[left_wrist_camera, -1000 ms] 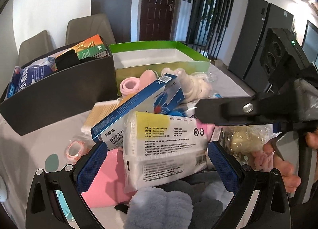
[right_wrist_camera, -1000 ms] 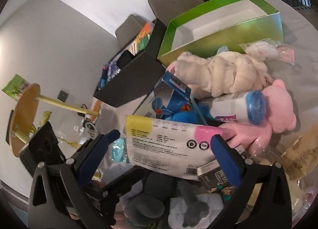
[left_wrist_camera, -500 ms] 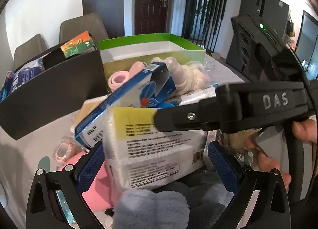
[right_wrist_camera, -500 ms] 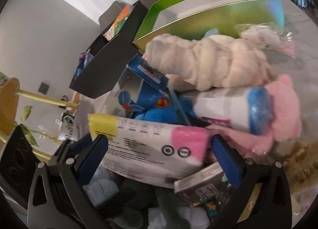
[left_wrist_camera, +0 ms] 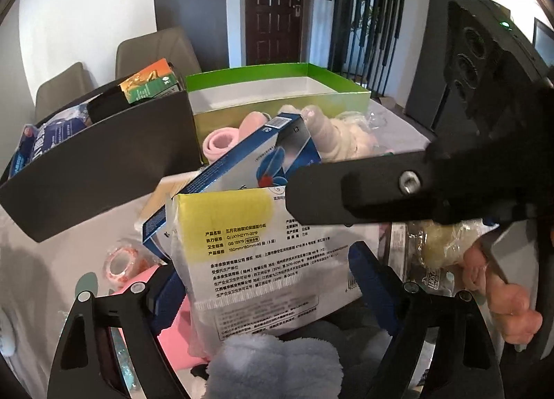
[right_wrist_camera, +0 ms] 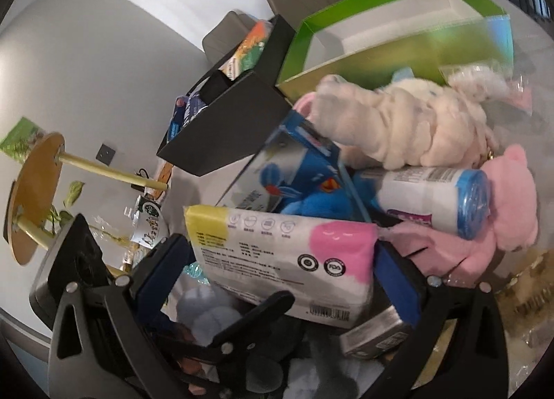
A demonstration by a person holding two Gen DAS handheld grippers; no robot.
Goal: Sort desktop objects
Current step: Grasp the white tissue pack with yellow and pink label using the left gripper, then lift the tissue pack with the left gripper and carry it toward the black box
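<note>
Left wrist view: we are bringing the left gripper (left_wrist_camera: 266,281) around the tissue pack (left_wrist_camera: 263,253), its blue pads closing in on the pack's two short ends and sitting right against them, though we cannot tell whether they are pressing yet. Right wrist view: we are holding the same tissue pack (right_wrist_camera: 287,253) with the right gripper (right_wrist_camera: 280,267), both pads pressed on its ends, so the jaws are standing wide but gripping. Relative to the tissue pack, a blue box (left_wrist_camera: 242,170) is leaning just behind it, a grey plush toy (left_wrist_camera: 273,368) is lying just below it, a cream plush toy (right_wrist_camera: 398,122) is resting farther behind, and beyond that a green box (left_wrist_camera: 277,87) is standing beside a black bin (left_wrist_camera: 104,163).
</note>
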